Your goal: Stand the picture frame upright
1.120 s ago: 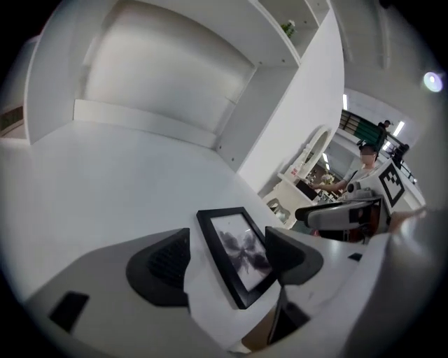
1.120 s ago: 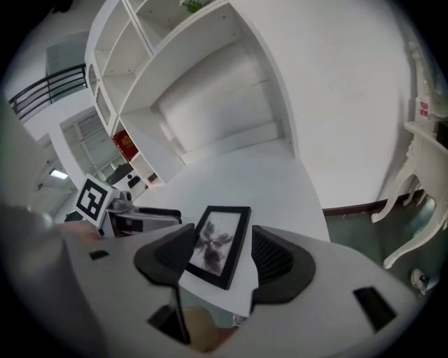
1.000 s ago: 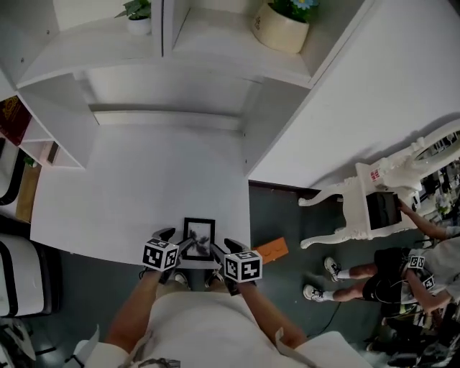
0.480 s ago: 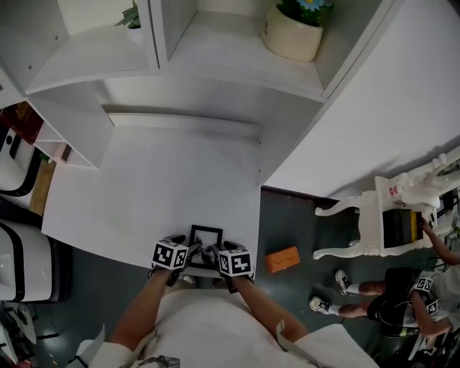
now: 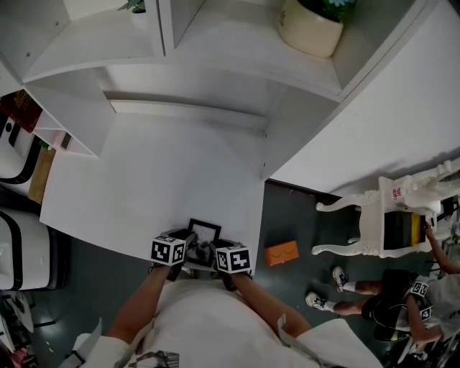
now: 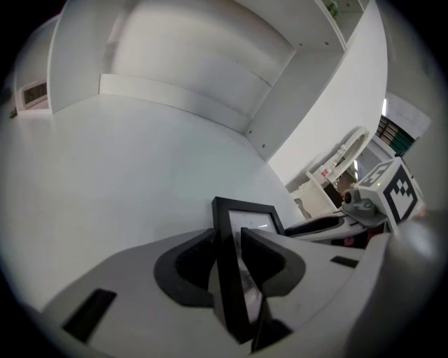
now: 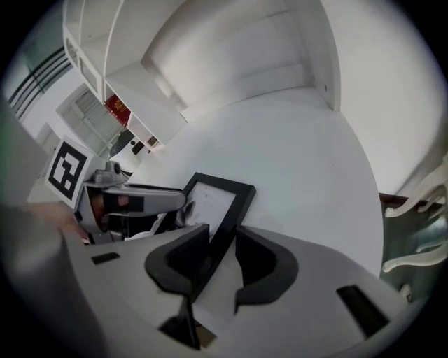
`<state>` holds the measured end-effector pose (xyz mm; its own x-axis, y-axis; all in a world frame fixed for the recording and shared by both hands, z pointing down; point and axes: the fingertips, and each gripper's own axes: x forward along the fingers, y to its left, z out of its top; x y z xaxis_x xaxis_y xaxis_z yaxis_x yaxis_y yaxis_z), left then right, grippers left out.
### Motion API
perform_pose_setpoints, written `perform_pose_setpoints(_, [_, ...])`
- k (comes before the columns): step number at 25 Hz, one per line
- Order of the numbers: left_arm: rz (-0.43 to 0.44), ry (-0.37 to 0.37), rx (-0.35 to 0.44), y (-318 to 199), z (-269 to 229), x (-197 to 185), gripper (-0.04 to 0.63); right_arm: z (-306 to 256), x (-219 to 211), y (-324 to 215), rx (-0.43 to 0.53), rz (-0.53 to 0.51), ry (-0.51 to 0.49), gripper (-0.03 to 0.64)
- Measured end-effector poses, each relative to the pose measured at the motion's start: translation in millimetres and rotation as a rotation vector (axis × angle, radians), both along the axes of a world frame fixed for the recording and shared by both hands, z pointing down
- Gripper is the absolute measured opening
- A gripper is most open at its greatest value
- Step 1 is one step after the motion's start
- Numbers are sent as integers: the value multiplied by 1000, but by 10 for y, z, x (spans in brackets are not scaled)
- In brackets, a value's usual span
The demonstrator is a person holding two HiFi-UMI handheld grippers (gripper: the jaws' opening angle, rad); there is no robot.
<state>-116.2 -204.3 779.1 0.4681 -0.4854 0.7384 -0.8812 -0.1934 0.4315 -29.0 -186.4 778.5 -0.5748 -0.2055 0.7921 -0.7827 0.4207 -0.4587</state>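
Note:
A small black picture frame (image 5: pixel 204 233) sits at the near edge of the white table (image 5: pixel 144 180), its far end seemingly tipped up a little. My left gripper (image 5: pixel 188 244) has the frame's left bar (image 6: pixel 245 213) between its pads. My right gripper (image 5: pixel 215 249) has the right bar (image 7: pixel 218 196) between its pads. Both pairs of jaws have just been closing, and each now presses on the frame. In the left gripper view the left gripper (image 6: pixel 228 238) straddles the bar and the right gripper's fingers (image 6: pixel 318 227) show beyond it. The right gripper (image 7: pixel 222 234) faces the left gripper's fingers (image 7: pixel 143 199).
A white shelf unit rises behind the table, with a flower pot (image 5: pixel 310 29) and a small plant (image 5: pixel 133 6) on it. Left shelves hold red books (image 5: pixel 14 108). On the floor to the right are an orange box (image 5: pixel 280 253), a white ornate stand (image 5: pixel 381 215) and another person (image 5: pixel 388 302).
Both grippers have drawn in from the frame's sides and narrowed their jaws onto its left and right bars. The right gripper has sunk a little. The head view has shifted.

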Motion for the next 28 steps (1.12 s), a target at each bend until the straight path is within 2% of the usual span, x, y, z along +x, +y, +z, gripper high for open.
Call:
perform_pose_setpoints(9, [-29,-10,7,4,0,-37,91,17,1,4,-2,60,-32,115])
perform_pose_setpoints(12, [-41,13,50,-46,-101,-40,87,-30,24,-68,-1,99,-64,106])
perform_pose_setpoints(16, [-31,6,152,-164,-364,-44,87,-282,43,-255,97,133,-109,91])
perform_pose_setpoints(28, [-44,-14,516,-578,-1640,-42,87,-1454,37,-732,473,98,-173,89])
